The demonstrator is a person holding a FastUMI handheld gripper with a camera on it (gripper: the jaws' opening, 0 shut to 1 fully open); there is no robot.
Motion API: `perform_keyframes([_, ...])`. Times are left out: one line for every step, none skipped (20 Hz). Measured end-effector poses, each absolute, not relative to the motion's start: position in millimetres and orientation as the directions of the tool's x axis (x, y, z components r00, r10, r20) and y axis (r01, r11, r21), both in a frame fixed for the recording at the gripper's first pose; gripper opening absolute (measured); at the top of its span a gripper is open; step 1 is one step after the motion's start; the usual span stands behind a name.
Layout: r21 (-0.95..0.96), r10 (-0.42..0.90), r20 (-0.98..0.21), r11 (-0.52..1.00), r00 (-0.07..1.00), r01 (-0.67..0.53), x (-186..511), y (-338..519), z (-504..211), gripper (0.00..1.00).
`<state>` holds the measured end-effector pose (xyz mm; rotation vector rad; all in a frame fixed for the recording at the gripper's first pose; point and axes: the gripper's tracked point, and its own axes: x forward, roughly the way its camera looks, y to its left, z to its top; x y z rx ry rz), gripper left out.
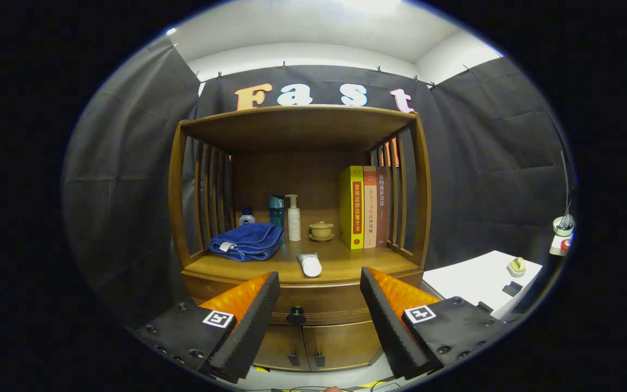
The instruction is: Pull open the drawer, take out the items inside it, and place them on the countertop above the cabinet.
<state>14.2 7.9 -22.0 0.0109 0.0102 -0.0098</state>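
The gripper (320, 283) hangs with its fingers spread wide, holding nothing; the drawer (313, 305) sits shut in the cabinet (298, 133), its knob (295, 314) between the fingers; on the countertop (346, 265) lie a blue towel (247, 241), a white tube (309, 264), bottles (293, 218), a cup (321, 230) and books (363, 207).
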Motion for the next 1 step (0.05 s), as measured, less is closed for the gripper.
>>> perform_keyframes([0.009,-0.009,-0.011,1.0,1.0,0.009,14.6,8.1,-22.0,0.98])
